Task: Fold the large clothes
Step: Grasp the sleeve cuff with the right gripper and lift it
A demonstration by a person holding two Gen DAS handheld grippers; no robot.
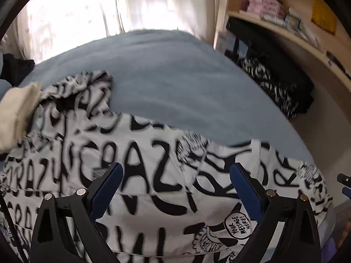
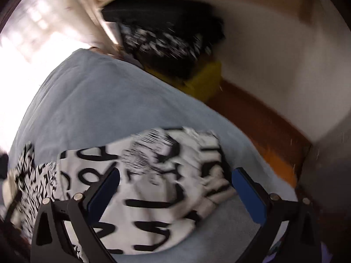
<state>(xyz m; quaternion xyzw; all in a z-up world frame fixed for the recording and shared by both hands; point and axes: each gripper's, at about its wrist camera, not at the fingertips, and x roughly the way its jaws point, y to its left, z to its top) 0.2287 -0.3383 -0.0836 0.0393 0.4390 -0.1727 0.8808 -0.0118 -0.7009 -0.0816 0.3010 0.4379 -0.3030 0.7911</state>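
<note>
Jaws wide on both, nothing held; left gripper (image 1: 175, 171) and right gripper (image 2: 175, 175) hang over printed shirt (image 1: 153, 175), spread on bed (image 1: 175, 76), likely lining up for an edge grab

Colours and prints, bed and shelf side

We note a white garment (image 1: 153, 175) printed all over with bold black lettering and cartoon faces, lying on a grey-blue bedcover (image 1: 175, 76). Both grippers carry blue pads (image 1: 107, 188) on black frames. We see a cream cloth (image 1: 17, 114), a black-and-white patterned heap (image 2: 162, 43), a yellow box (image 2: 204, 81) and pale wood shelving (image 1: 285, 35).
</note>
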